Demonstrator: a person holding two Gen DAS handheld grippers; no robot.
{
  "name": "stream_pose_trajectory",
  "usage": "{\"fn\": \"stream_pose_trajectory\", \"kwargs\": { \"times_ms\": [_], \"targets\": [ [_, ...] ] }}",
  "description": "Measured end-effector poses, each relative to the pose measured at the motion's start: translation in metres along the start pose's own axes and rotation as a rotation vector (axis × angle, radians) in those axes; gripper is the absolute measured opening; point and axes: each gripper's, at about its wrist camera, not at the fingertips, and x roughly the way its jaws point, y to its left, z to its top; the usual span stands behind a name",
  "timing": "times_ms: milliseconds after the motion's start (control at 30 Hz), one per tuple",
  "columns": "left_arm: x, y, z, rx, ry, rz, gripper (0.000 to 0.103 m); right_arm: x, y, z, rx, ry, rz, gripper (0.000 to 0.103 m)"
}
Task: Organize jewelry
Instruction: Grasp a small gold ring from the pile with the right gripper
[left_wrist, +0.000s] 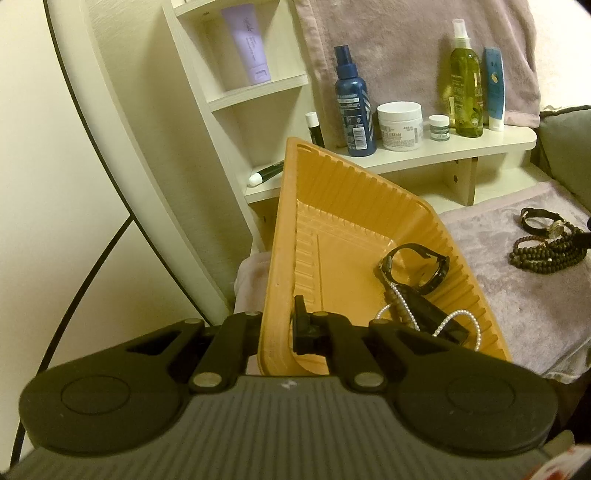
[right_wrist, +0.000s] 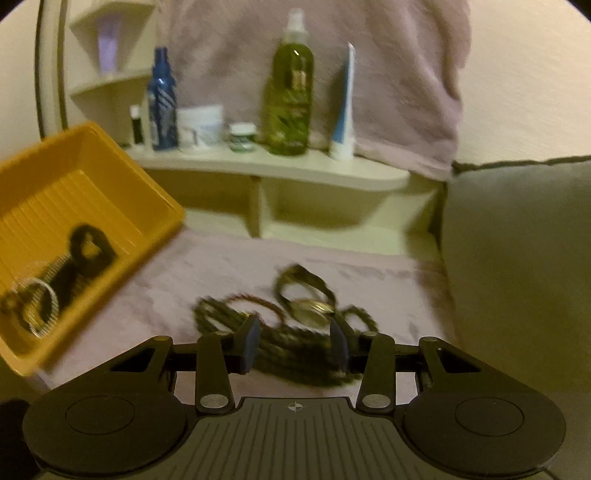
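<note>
Tray (left_wrist: 332, 206): your left tool (left_wrist: 284, 332) is clamped on its rim; right tool (right_wrist: 293, 347) half open, empty, over the beads (right_wrist: 295, 354).

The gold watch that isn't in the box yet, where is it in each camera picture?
Left wrist view: the gold watch lies far right, on the pink towel, atop the dark beads.
Right wrist view: it sits just below the middle, blurred, just ahead of the right gripper and its open jaws.
Shared landmark: the green spray bottle on the shelf.
</note>
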Motion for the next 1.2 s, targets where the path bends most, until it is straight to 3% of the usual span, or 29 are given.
{"fn": "stream_pose_trajectory", "kwargs": {
  "times_ms": [333, 667, 1033, 1100, 1200],
  "targets": [
    [0.001, 0.000, -0.001, -0.001, 0.006, 0.003, 0.004, 0.023, -0.009, -0.010, -0.005, 0.059, -0.012, 0.043],
    [0.002, 0.000, -0.001, 0.002, 0.010, 0.005, 0.004, 0.030, -0.010, 0.004, 0.004, 0.011, -0.005, 0.043],
    [0.003, 0.000, -0.001, 0.002, 0.015, 0.005, 0.004, 0.045, 0.021, 0.020, -0.137, 0.033, 0.129, 0.042],
    [0.003, 0.001, 0.000, 0.002, 0.016, 0.004, 0.004, 0.052, 0.026, 0.019, -0.167, 0.053, 0.126, 0.038],
    [0.003, 0.001, 0.000, 0.002, 0.016, 0.004, 0.004, 0.061, 0.026, 0.017, -0.160, 0.074, 0.133, 0.022]
  ]
}}
